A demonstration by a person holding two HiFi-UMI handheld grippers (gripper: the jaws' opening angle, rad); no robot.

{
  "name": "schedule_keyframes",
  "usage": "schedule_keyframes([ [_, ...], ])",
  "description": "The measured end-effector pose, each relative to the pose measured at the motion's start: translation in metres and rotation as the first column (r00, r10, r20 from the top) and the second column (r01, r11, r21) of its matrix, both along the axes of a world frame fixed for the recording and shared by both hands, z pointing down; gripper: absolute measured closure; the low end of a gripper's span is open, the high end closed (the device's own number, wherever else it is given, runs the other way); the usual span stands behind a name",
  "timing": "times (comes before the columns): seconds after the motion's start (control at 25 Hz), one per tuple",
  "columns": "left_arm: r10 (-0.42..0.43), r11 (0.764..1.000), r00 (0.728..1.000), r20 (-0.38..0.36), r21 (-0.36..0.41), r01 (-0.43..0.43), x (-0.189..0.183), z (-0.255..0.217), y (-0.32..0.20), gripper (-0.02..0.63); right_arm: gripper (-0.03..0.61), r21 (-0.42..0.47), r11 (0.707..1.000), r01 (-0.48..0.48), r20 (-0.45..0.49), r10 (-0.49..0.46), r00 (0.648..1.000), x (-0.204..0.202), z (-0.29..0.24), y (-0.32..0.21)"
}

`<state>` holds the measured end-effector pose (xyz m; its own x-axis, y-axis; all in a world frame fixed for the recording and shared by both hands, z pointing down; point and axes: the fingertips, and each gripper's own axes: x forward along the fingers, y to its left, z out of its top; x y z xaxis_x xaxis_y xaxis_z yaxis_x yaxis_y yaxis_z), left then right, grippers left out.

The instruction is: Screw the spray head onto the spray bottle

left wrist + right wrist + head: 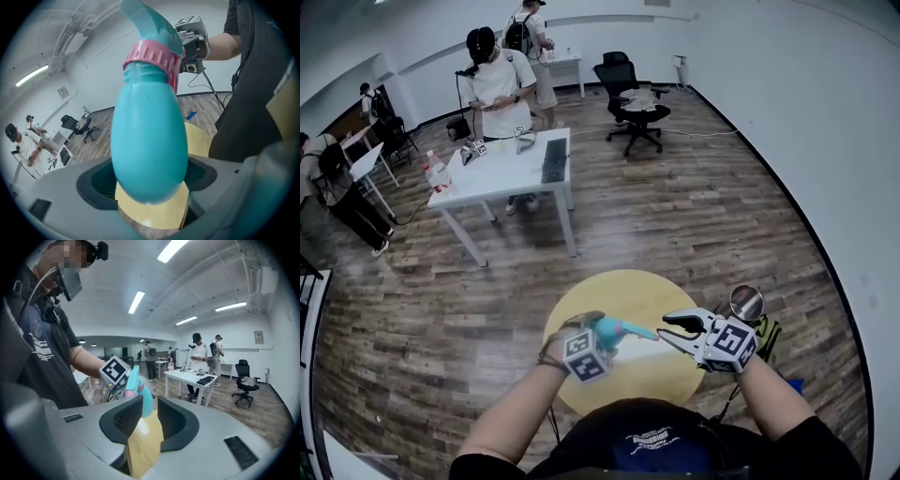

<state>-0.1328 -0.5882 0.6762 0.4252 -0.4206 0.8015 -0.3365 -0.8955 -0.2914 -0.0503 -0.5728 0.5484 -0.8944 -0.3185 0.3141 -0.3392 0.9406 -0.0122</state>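
My left gripper (602,334) is shut on a teal spray bottle (609,335) and holds it above the round yellow table (619,291). In the left gripper view the bottle's egg-shaped body (147,140) fills the space between the jaws, tilted. A pink collar (152,56) and the teal spray head (154,26) sit on its neck. The spray head's nozzle (639,330) points right at my right gripper (673,331). That gripper is open, its jaws a little apart. In the right gripper view the spray head (140,390) shows just beyond the left pad (126,416).
A white table (502,173) with a keyboard stands further back, with people around it. A black office chair (633,112) is near the far wall. A small round mirror-like object (746,302) sits right of the yellow table. Wooden floor surrounds the table.
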Motion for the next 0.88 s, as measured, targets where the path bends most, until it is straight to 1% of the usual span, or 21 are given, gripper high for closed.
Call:
schedule_keyframes([
  [0.12,-0.009,1.000,1.000,0.006,-0.002,0.009,0.002,-0.001,0.000,0.183,0.460,0.030,0.996,0.086,-0.043,-0.085,0.996,-0.017,0.003,0.021],
  [0.28,-0.010,1.000,0.999,0.031,-0.003,0.010,0.005,-0.003,-0.002,0.183,0.460,0.040,0.990,0.134,-0.044,-0.133,0.990,-0.027,-0.002,0.032],
  [0.36,-0.005,1.000,0.999,0.054,-0.008,0.005,0.005,0.001,0.000,0.183,0.460,0.051,0.987,0.150,-0.051,-0.147,0.988,-0.033,-0.003,0.037],
  [0.48,0.011,1.000,0.995,0.095,-0.015,-0.010,0.006,0.009,0.006,0.183,0.451,0.068,0.985,0.158,-0.086,-0.152,0.985,-0.042,-0.002,0.043],
  [0.56,0.030,0.999,0.992,0.127,-0.015,-0.028,0.007,0.015,0.009,0.183,0.448,0.102,0.984,0.149,-0.114,-0.138,0.984,-0.047,-0.003,0.043],
  [0.64,0.055,0.998,0.984,0.169,-0.009,-0.054,0.010,0.021,0.010,0.183,0.443,0.155,0.977,0.147,-0.158,-0.123,0.980,-0.048,-0.002,0.041],
  [0.68,0.069,0.998,0.979,0.191,-0.006,-0.069,0.011,0.024,0.011,0.183,0.442,0.188,0.970,0.152,-0.181,-0.118,0.976,-0.048,-0.001,0.039],
  [0.76,0.091,0.996,0.971,0.219,-0.006,-0.092,0.012,0.029,0.013,0.183,0.415,0.265,0.947,0.179,-0.231,-0.117,0.966,-0.050,0.001,0.040],
  [0.84,0.105,0.994,0.968,0.229,-0.011,-0.106,0.010,0.032,0.016,0.183,0.399,0.335,0.917,0.217,-0.286,-0.120,0.951,-0.053,0.004,0.043],
  [0.88,0.108,0.994,0.968,0.228,-0.014,-0.108,0.009,0.033,0.018,0.183,0.393,0.356,0.905,0.235,-0.312,-0.122,0.942,-0.053,0.007,0.045],
])
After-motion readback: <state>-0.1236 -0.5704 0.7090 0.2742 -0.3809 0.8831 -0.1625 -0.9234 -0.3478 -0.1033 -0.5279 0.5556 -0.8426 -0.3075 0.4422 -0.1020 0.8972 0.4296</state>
